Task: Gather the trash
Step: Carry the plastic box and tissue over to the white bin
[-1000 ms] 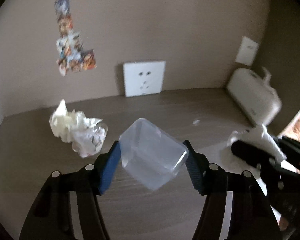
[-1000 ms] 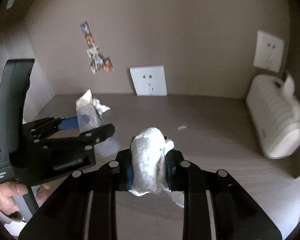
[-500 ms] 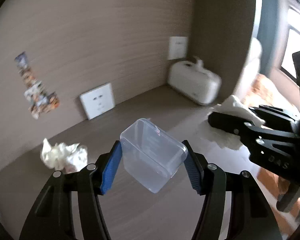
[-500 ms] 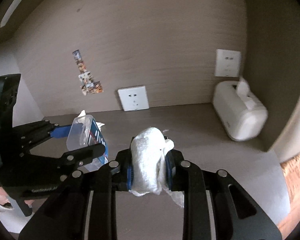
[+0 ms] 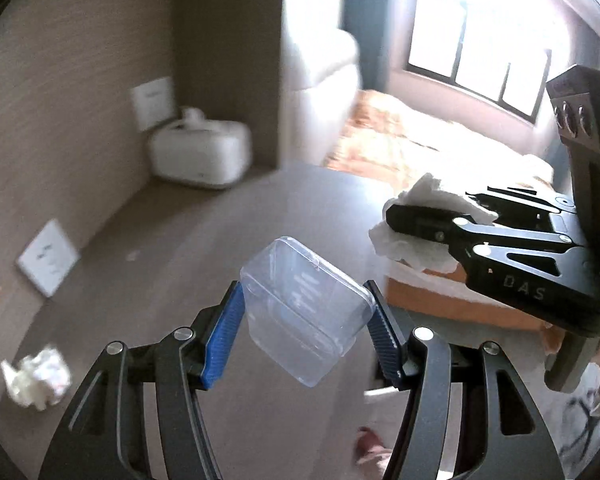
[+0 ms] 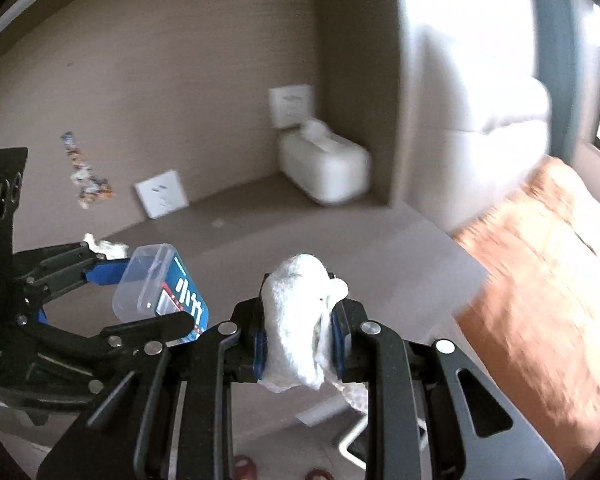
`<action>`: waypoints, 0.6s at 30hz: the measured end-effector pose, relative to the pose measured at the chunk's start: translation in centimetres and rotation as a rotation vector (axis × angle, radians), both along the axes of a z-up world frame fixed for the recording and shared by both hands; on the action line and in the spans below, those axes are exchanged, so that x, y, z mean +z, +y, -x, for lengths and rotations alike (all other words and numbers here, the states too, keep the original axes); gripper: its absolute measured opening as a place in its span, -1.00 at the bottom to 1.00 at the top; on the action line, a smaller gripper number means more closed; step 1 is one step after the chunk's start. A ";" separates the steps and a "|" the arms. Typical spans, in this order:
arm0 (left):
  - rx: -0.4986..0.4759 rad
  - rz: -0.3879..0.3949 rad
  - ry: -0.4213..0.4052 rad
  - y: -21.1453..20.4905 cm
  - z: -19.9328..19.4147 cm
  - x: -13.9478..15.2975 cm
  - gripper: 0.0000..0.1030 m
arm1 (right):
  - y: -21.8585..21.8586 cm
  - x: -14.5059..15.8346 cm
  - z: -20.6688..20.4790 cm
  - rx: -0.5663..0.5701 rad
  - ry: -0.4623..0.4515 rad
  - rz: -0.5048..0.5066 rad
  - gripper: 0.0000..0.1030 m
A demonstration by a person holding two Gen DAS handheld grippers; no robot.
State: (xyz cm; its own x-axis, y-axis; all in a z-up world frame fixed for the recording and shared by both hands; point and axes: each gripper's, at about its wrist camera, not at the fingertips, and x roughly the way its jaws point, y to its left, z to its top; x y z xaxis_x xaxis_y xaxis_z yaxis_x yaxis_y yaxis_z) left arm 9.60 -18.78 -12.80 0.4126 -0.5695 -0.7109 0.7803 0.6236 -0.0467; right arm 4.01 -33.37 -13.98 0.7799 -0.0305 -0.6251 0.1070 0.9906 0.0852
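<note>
The left gripper holds a tilted clear plastic box between its fingers; the right gripper clamps a white tissue wad — both raised over the bench, crumpled paper lying left.

A tissue box stands in the worktop's back corner; crumpled paper lies well left of it.
</note>
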 end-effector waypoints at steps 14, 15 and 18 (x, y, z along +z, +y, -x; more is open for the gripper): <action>-0.167 -0.016 0.043 -14.3 8.2 -4.8 0.14 | -12.2 -6.0 7.8 -0.148 0.071 -0.059 -0.50; -0.171 -0.021 0.048 -15.3 8.6 -5.5 0.14 | -13.2 -6.8 8.1 -0.150 0.080 -0.059 -0.50; -0.190 -0.024 0.076 -17.8 9.6 -8.0 0.14 | -15.5 -9.0 8.7 -0.151 0.105 -0.075 -0.50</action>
